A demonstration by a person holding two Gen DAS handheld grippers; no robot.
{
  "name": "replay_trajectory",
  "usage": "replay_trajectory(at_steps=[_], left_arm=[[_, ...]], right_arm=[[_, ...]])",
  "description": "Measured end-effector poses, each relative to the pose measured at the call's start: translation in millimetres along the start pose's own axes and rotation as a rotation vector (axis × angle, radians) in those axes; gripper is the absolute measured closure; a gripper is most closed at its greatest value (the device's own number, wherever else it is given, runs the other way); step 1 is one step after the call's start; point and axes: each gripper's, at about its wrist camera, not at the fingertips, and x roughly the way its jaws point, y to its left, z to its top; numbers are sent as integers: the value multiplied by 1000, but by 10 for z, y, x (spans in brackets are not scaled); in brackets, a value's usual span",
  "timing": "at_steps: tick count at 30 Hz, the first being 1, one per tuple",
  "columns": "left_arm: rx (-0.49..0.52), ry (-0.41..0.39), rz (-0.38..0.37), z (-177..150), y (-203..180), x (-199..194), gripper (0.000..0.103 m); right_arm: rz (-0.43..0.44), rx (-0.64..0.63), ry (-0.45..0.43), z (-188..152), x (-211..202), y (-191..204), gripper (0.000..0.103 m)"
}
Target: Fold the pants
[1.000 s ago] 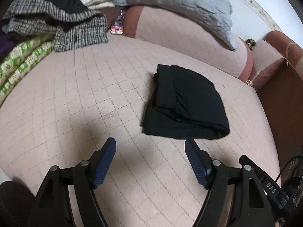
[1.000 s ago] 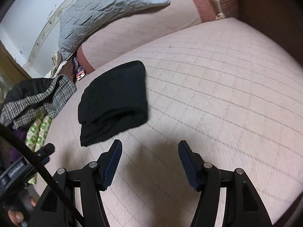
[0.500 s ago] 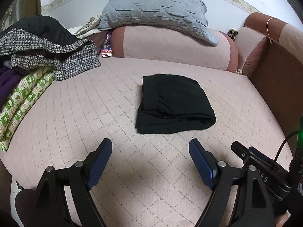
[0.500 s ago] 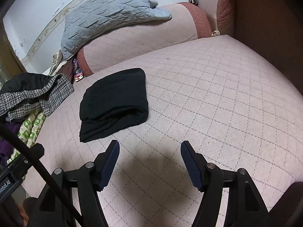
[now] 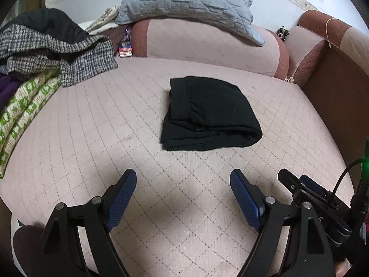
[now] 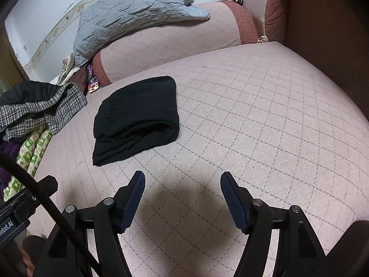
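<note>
The black pants (image 5: pixel 208 113) lie folded into a compact rectangle on the pink quilted couch seat (image 5: pixel 92 124). In the right wrist view the pants (image 6: pixel 136 117) lie left of centre. My left gripper (image 5: pixel 183 180) is open and empty, held above the seat a short way in front of the pants. My right gripper (image 6: pixel 182 180) is open and empty, in front of the pants and to their right. Neither gripper touches the pants.
A pile of clothes with a checked coat (image 5: pixel 57 55) and a green-patterned cloth (image 5: pixel 25 106) lies at the left. A grey quilted pillow (image 5: pixel 189 2) rests on the pink bolster (image 5: pixel 207 43) at the back. A brown armrest (image 5: pixel 334 97) bounds the right side.
Both grippers have drawn back and away from the pants, which now sit farther off in both views. The pants have not moved. Both grippers stayed open.
</note>
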Motion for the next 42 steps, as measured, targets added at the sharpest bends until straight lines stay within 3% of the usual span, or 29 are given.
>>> replay_trajectory(at_steps=[29, 42], left_arm=[[-23, 132, -18, -64, 71, 487, 20], [-27, 78, -3, -67, 75, 331, 20]], right_arm=[[-69, -93, 74, -87, 377, 117, 28], [-72, -115, 56, -109, 278, 185, 27]])
